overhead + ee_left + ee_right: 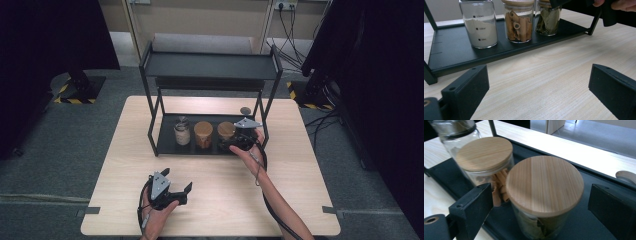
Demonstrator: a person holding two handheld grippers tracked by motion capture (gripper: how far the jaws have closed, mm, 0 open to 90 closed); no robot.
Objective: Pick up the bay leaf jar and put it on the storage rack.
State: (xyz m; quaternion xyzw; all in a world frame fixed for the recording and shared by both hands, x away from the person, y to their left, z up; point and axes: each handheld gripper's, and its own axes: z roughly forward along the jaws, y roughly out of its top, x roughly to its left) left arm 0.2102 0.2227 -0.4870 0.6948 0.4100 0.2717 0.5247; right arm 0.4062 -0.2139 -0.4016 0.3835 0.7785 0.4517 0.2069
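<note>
Bay-leaf jar [544, 195] stands upright, long axis vertical, wooden lid facing up, at the right end of the rack's lower shelf [167, 137], just beside the pasta jar [203, 134]. Right tongs [239, 142] straddle it, released: jaws stand clear on both sides. Left tongs [176, 186] rest low over the bench [300, 165], released, nothing between them.
</note>
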